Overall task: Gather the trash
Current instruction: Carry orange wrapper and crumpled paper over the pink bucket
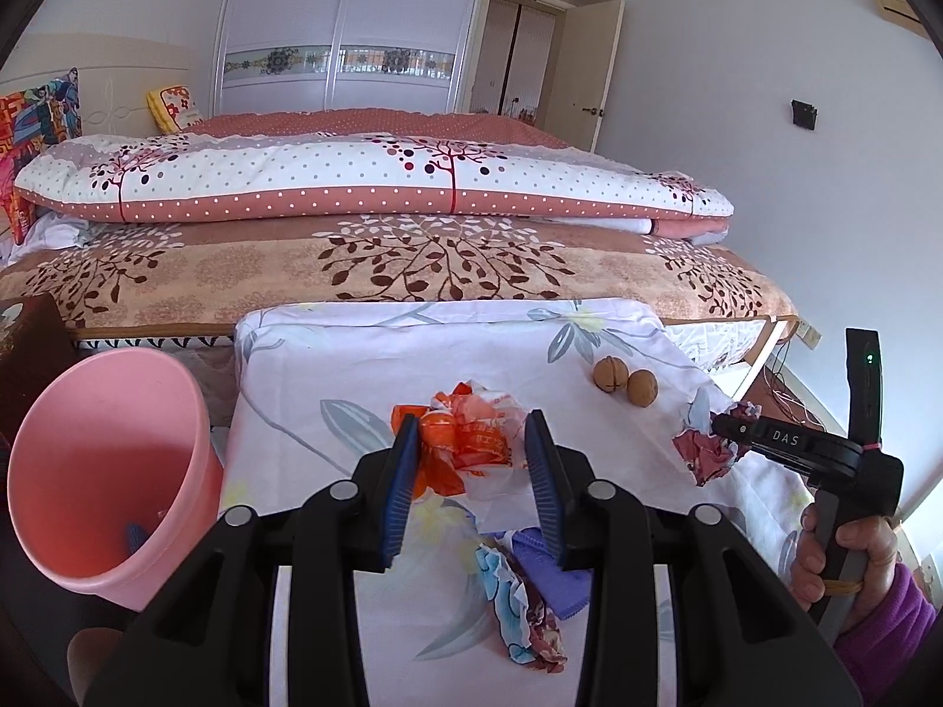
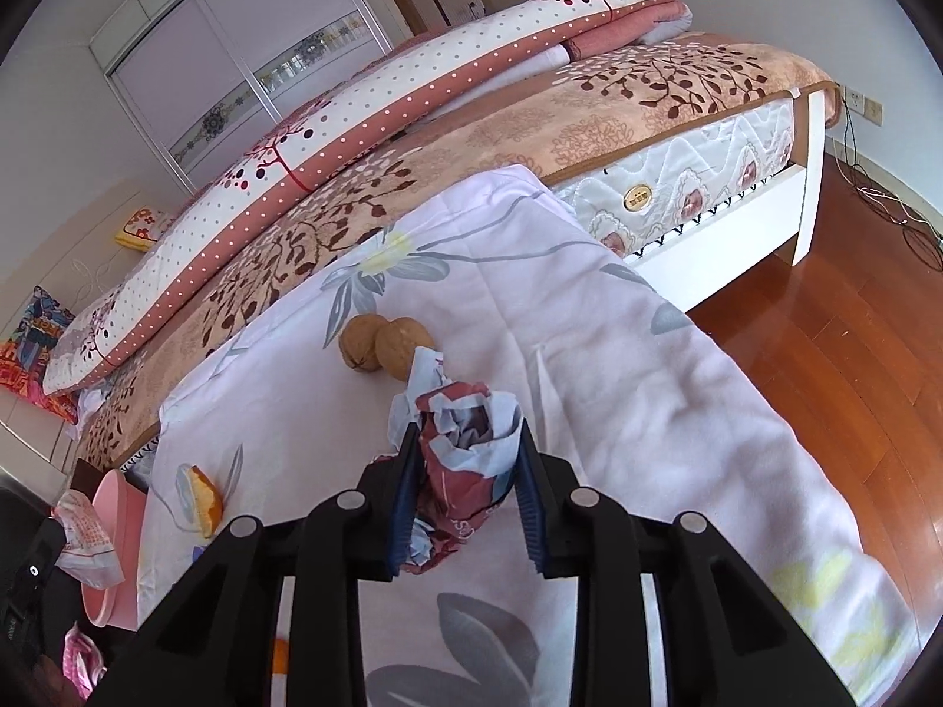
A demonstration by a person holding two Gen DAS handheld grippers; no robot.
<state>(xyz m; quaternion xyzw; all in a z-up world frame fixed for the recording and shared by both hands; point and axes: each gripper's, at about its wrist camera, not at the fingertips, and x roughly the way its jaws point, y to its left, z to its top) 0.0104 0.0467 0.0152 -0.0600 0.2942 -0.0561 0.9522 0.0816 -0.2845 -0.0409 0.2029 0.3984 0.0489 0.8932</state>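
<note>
Trash collection, midway: left gripper fingers clamped on orange-and-white wrapper, pink bin at its nine o'clock; right gripper fingers clamped on maroon-and-blue paper wad; crumpled floral paper uncollected on the worktop, walnuts at one o'clock.

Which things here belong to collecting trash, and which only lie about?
Job: orange-and-white crumpled plastic wrapper; maroon-and-blue crumpled paper wrapper; crumpled floral wrapper; pink plastic bin.
Lying about: two brown walnuts; purple cloth; floral bedsheet.
</note>
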